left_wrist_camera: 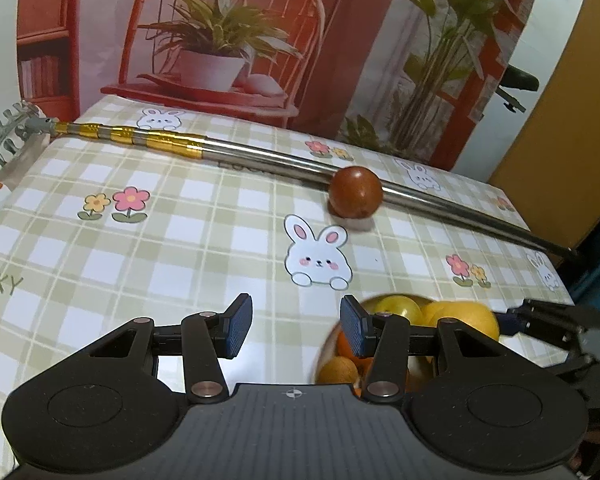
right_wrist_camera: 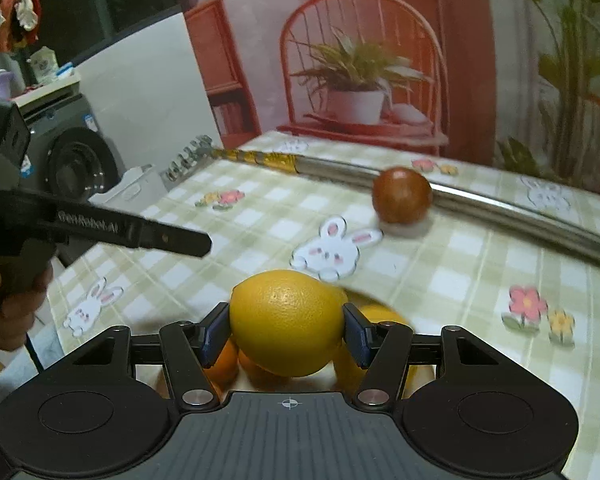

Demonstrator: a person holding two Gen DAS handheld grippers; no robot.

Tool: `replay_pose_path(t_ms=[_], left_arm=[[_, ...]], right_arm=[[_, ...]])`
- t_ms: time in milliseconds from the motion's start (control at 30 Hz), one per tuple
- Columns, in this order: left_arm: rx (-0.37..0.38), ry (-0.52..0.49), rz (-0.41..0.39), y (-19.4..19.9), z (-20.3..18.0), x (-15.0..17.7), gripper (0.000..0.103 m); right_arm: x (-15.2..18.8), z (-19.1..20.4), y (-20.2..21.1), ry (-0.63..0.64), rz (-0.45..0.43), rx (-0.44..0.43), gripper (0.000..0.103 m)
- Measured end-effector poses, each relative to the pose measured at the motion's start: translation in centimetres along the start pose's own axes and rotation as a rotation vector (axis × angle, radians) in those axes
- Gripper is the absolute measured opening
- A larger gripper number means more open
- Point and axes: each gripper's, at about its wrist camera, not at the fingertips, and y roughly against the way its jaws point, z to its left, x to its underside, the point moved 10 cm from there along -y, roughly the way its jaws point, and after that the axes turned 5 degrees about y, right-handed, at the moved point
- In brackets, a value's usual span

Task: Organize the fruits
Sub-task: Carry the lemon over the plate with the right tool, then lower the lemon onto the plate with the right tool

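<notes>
Above a checked tablecloth (right_wrist_camera: 440, 280) printed with rabbits and flowers, the right gripper (right_wrist_camera: 286, 330) clamps a large yellow lemon (right_wrist_camera: 286, 322) between its two blue-padded fingers (right_wrist_camera: 214, 334), one pad pressed to each side of the fruit. Directly beneath the lemon sits a bowl of fruit (left_wrist_camera: 328, 344), its rim blurred, with orange and yellow pieces showing under and around the held lemon; whether the lemon touches them cannot be told. Seen from the left wrist, the left gripper (left_wrist_camera: 296, 326) stands wide open and empty over the cloth just beside the bowl, its right finger crossing in front of the bowl's near edge, though contact cannot be judged. Farther back on the table, a round reddish-brown fruit (left_wrist_camera: 355, 192) lies alone on the cloth, up against a long metal pole (left_wrist_camera: 260, 156) with gold bands that runs across the far side. A hand (right_wrist_camera: 8, 304) grips the left gripper's handle at the left edge of the right wrist view. Behind the table hangs a backdrop (left_wrist_camera: 228, 40) picturing a red chair and potted plants.
</notes>
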Motion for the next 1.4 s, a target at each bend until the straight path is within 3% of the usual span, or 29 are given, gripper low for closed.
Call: replay_pose_path(t_ms=[267,433,733,1400], left_arm=[[0.003,-0.005,-0.011,0.6,-0.3,0.8,0.051],[0.003,-0.007,-0.012,1.0,-0.3,1.4,0.051],[0.004,0.013,0.005,1.2,0.0,2.3,0.051],[-0.02,-0.003,0.017,1.1,0.1,2.8,0.059]], right_arm=[[1.2,0.3,0.9,-0.045,-0.031,0.051,0.055],[1.8,1.1,0.6,-0.017,-0.005,0.063,0.055],[3.1,0.9,-0.2,-0.095,0.03,0.091,0.055],[3.4,1.0,-0.6,-0.056,0.057,0.13,0.056]])
